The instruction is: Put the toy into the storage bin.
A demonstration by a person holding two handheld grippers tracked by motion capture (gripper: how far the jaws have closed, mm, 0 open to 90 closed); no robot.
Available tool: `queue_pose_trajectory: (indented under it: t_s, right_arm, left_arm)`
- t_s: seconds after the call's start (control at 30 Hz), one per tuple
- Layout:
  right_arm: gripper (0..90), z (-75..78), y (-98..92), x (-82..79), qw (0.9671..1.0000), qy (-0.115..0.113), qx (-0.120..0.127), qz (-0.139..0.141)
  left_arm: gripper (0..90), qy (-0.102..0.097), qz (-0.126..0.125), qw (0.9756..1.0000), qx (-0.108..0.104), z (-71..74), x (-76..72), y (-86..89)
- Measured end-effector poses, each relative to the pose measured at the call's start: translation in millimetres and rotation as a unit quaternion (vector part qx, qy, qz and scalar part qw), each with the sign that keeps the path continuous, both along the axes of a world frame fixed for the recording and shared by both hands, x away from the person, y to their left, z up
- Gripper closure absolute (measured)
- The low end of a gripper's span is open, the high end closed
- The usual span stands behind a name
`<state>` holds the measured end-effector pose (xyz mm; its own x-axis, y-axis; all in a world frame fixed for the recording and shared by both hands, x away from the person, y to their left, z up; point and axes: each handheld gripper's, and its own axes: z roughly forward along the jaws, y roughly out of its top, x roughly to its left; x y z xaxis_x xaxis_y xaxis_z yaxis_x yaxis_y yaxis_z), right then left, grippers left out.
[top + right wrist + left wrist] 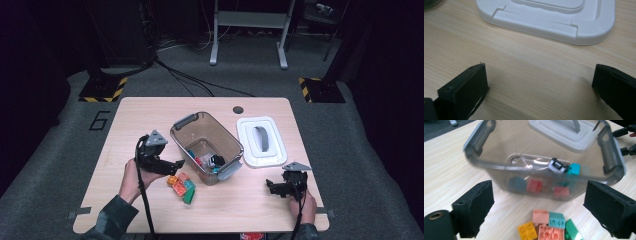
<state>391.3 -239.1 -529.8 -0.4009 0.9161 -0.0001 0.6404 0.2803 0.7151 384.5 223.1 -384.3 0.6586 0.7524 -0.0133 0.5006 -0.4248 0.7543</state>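
The high view looks forward and down from above the near edge of the pale wooden table (150, 115), far enough off to take in the whole top and the grey carpet around it. The left gripper view sits low and close, facing the smoky translucent plastic bin (544, 170) in mid-frame, with the cluster of coloured toy bricks (549, 225) at bottom centre. The right gripper view skims the tabletop, facing the flat white plastic lid (549, 22) along its upper edge. All three views share that lid.
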Motion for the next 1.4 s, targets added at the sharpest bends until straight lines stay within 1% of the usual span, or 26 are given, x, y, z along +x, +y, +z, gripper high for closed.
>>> queue_pose_trajectory:
  t_s: [0.03, 0.1, 0.13, 0.2, 0.3, 0.37, 0.4, 0.47, 0.53, 0.57, 0.67, 0.7, 0.8, 0.87, 0.9, 0.93, 0.97, 1.0, 1.03, 1.07, 1.13, 1.17, 1.23, 1.3, 1.37, 1.4]
  right_arm:
    - [0.0, 0.0, 0.0, 0.0, 1.0000, 0.000, 0.000, 0.000]
    - [0.0, 0.0, 0.0, 0.0, 1.0000, 0.000, 0.000, 0.000]
    - [0.0, 0.0, 0.0, 0.0, 1.0000, 0.000, 0.000, 0.000]
    - [0.0, 0.0, 0.0, 0.0, 1.0000, 0.000, 0.000, 0.000]
    - [0.0, 0.0, 0.0, 0.0, 1.0000, 0.000, 0.000, 0.000]
    - [0.0, 0.0, 0.1, 0.0, 1.0000, 0.000, 0.000, 0.000]
    - [0.0, 0.0, 0.1, 0.0, 1.0000, 0.000, 0.000, 0.000]
    - [0.0, 0.0, 0.0, 0.0, 1.0000, 0.000, 0.000, 0.000]
    - [0.0, 0.0, 0.1, -0.1, 1.0000, 0.000, 0.000, -0.001]
    - [0.0, 0.0, 0.0, 0.0, 1.0000, 0.000, 0.000, 0.000]
    - [0.0, 0.0, -0.1, 0.1, 1.0000, -0.001, 0.000, 0.001]
    - [0.0, 0.0, 0.1, -0.1, 1.0000, 0.000, 0.000, 0.000]
    - [0.0, 0.0, -0.1, 0.1, 1.0000, -0.001, -0.001, 0.001]
    - [0.0, 0.0, 0.0, 0.0, 1.0000, 0.000, 0.000, 0.000]
    - [0.0, 0.0, 0.0, 0.0, 1.0000, 0.000, 0.000, 0.000]
    - [0.0, 0.0, 0.0, 0.0, 1.0000, 0.000, 0.000, 0.000]
    - [0.0, 0.0, -0.1, 0.1, 1.0000, -0.001, 0.000, 0.001]
    - [0.0, 0.0, 0.0, 0.1, 1.0000, 0.000, 0.000, 0.000]
    - [0.0, -0.1, -0.2, 0.2, 1.0000, -0.001, -0.001, 0.001]
    - [0.0, 0.0, -0.1, 0.1, 1.0000, 0.000, 0.000, 0.000]
    - [0.0, -0.1, -0.2, 0.3, 1.0000, -0.001, -0.001, 0.001]
    - [0.0, 0.0, 0.1, -0.1, 1.0000, 0.000, 0.000, -0.001]
    - [0.0, 0.0, 0.1, 0.0, 1.0000, 0.000, 0.000, 0.000]
    - [0.0, 0.0, 0.0, 0.0, 1.0000, 0.000, 0.000, 0.000]
    - [0.0, 0.0, 0.0, 0.0, 1.0000, 0.000, 0.000, 0.000]
    - [0.0, 0.0, 0.0, 0.0, 1.0000, 0.000, 0.000, 0.000]
  left_arm:
    - [6.8, 0.003, 0.008, 1.0000, -0.003, -4.3, -1.5, 3.0]
    - [4.5, 0.012, 0.014, 0.9998, 0.000, -11.3, -3.1, 9.4]
    - [3.6, 0.011, 0.019, 0.9997, 0.007, -16.8, -4.0, 14.1]
    - [2.5, 0.019, 0.029, 0.9994, 0.006, -26.3, -5.3, 20.5]
    - [0.4, 0.021, 0.051, 0.9983, 0.019, -43.0, -5.5, 26.9]
    - [0.0, 0.032, 0.060, 0.9975, 0.018, -56.3, -3.9, 29.7]
    - [0.0, 0.036, 0.069, 0.9968, 0.016, -63.2, -3.0, 29.9]
    - [0.0, 0.050, 0.072, 0.9959, 0.023, -76.1, -0.4, 31.2]
    - [0.0, 0.056, 0.085, 0.9946, 0.023, -88.8, 2.5, 29.5]
    - [0.0, 0.059, 0.084, 0.9943, 0.029, -93.7, 4.4, 29.2]
    - [0.2, 0.068, 0.090, 0.9931, 0.034, -104.9, 10.2, 24.7]
    - [0.3, 0.063, 0.096, 0.9929, 0.031, -108.0, 12.0, 21.9]
    - [2.2, 0.061, 0.099, 0.9924, 0.038, -112.7, 17.7, 16.9]
    - [3.4, 0.058, 0.099, 0.9923, 0.047, -115.2, 21.0, 14.2]
    - [3.9, 0.058, 0.100, 0.9919, 0.054, -116.0, 21.8, 12.5]
    - [4.7, 0.052, 0.099, 0.9920, 0.060, -117.1, 22.2, 11.1]
    - [5.3, 0.055, 0.095, 0.9919, 0.064, -116.7, 22.3, 11.1]
    - [5.4, 0.050, 0.096, 0.9920, 0.065, -116.9, 22.2, 11.3]
    - [5.4, 0.048, 0.096, 0.9918, 0.069, -116.4, 22.1, 12.3]
    - [5.8, 0.052, 0.095, 0.9915, 0.071, -115.2, 21.6, 13.8]
    - [6.8, 0.047, 0.102, 0.9910, 0.073, -115.3, 21.3, 17.4]
    - [6.9, 0.047, 0.102, 0.9905, 0.079, -114.3, 21.1, 20.3]
    - [8.6, 0.045, 0.108, 0.9897, 0.083, -112.6, 20.9, 26.7]
    - [8.7, 0.049, 0.113, 0.9894, 0.077, -110.4, 20.4, 31.6]
    - [8.4, 0.054, 0.110, 0.9902, 0.066, -109.4, 19.6, 32.3]
    - [7.8, 0.060, 0.108, 0.9902, 0.065, -108.8, 19.0, 31.3]
